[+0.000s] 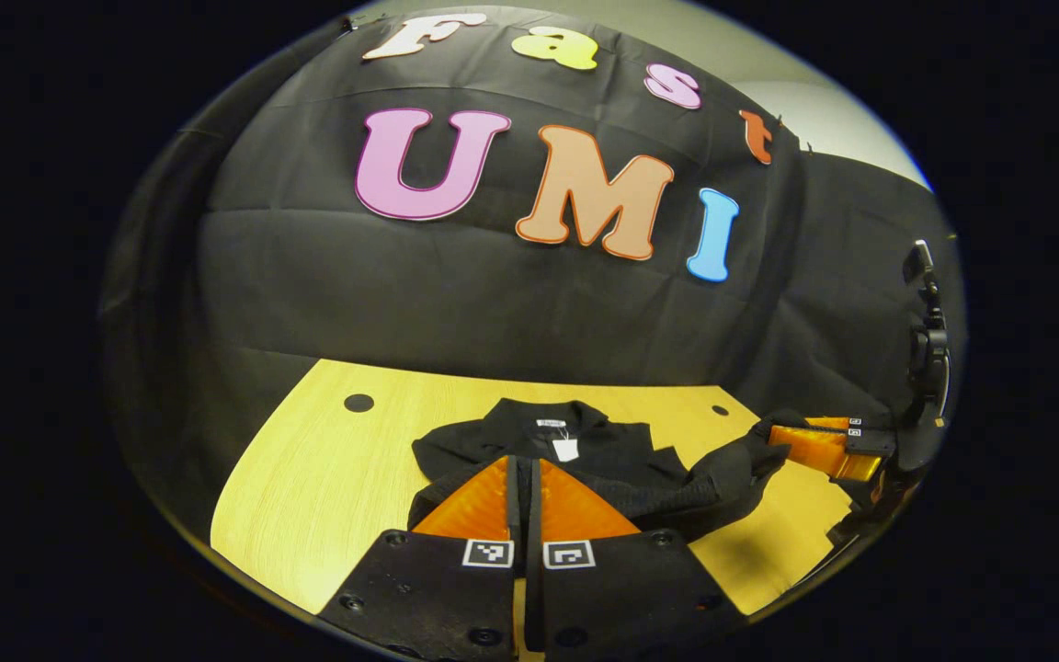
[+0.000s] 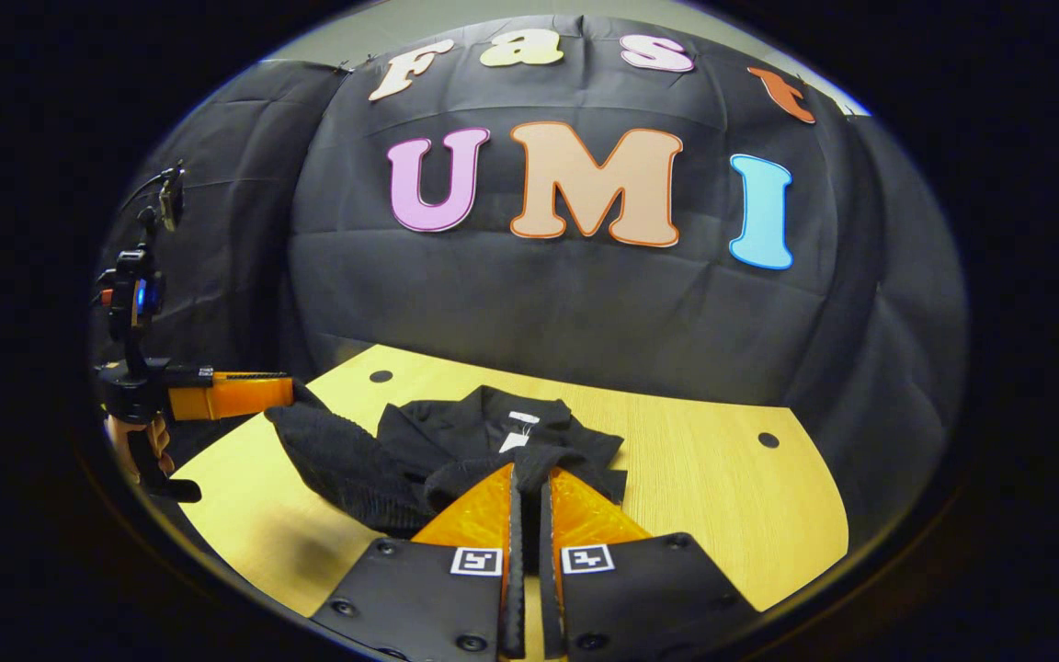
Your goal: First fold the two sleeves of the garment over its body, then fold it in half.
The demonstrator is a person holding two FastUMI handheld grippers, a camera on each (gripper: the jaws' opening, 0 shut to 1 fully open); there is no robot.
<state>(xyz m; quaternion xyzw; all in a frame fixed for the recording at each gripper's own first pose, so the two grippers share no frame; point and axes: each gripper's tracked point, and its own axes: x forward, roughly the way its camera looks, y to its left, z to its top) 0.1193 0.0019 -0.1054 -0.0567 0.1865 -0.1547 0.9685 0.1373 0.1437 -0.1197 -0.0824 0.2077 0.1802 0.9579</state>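
Garment (image 1: pixel 585 450): a dark knitted top, lying on the pale wooden table (image 1: pixel 327 460), collar toward the black cloth wall (image 1: pixel 493 294). A white tag (image 1: pixel 565 449) hangs at the neckline.

Left gripper (image 1: pixel 527 464): in the left gripper view its two fingers rise from 6 o'clock, drawn close together with a thin slot between them, the tips at the near hem of the garment. Dark knit lies across the tips; whether cloth is pinched in the slot, I cannot tell.

Right gripper (image 2: pixel 529 473): in the right gripper view the fingers also come up from 6 o'clock, nearly closed. A dark fold of the garment drapes over the tips and sits at the slot; a true pinch cannot be confirmed.

Right gripper seen from the left gripper view (image 1: pixel 773 434): at about 3 o'clock, raised above the table edge, fingertips touching a lifted end of dark sleeve (image 1: pixel 723 464).

Left gripper seen from the right gripper view (image 2: pixel 290 391): at about 9 o'clock, held by a hand (image 2: pixel 139 446), with the other sleeve (image 2: pixel 346 460) hanging from its tip down to the table.

Table holes (image 1: pixel 358 403): small dark round holes, at 10 and 2 o'clock of the garment.
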